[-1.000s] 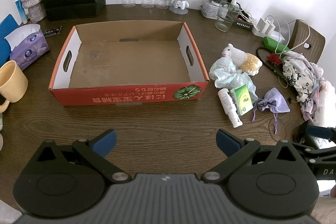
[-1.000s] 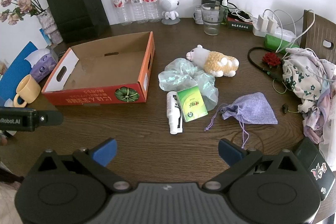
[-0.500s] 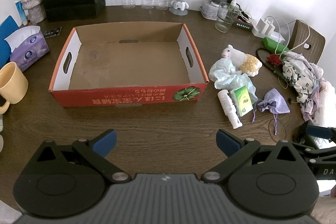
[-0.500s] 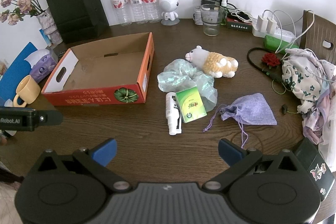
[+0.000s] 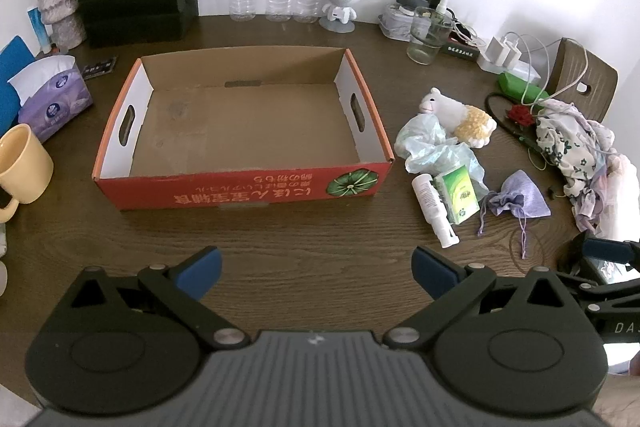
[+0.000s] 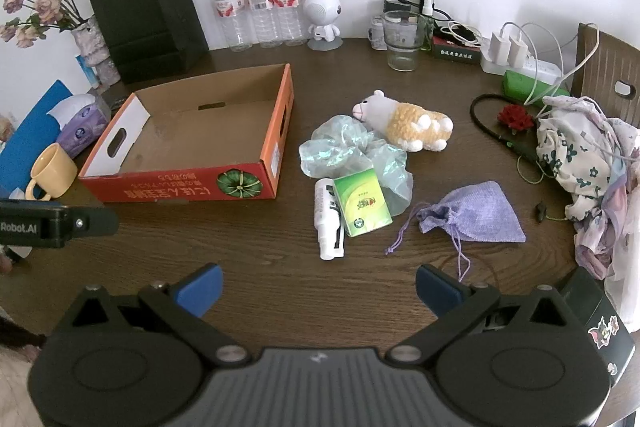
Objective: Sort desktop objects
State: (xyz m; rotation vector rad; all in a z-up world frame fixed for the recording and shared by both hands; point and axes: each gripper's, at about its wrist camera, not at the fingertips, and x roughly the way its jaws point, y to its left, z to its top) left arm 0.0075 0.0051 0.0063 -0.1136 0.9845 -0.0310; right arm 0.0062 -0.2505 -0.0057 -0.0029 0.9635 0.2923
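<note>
An empty orange cardboard box [image 5: 244,187] [image 6: 180,191] stands on the brown table. Right of it lie a plush sheep [image 6: 404,121] [image 5: 456,115], a crumpled clear bag [image 6: 352,151], a green carton [image 6: 362,203] [image 5: 458,193], a white spray bottle [image 6: 328,219] [image 5: 434,209] and a purple drawstring pouch [image 6: 472,213] [image 5: 518,201]. My left gripper [image 5: 316,273] is open and empty, in front of the box. My right gripper [image 6: 318,287] is open and empty, just short of the bottle and carton.
At the back stand a black paper bag [image 6: 148,15], three water bottles [image 6: 258,9], a white robot figure [image 6: 322,17] and a glass [image 6: 402,41]. A yellow mug [image 5: 20,169] and tissue pack [image 5: 54,99] sit left. Flowered cloth [image 6: 588,163], chargers and cables lie right.
Both grippers have shifted only slightly; the scene sits a touch lower in the left view and a touch left in the right view. No object has moved.
</note>
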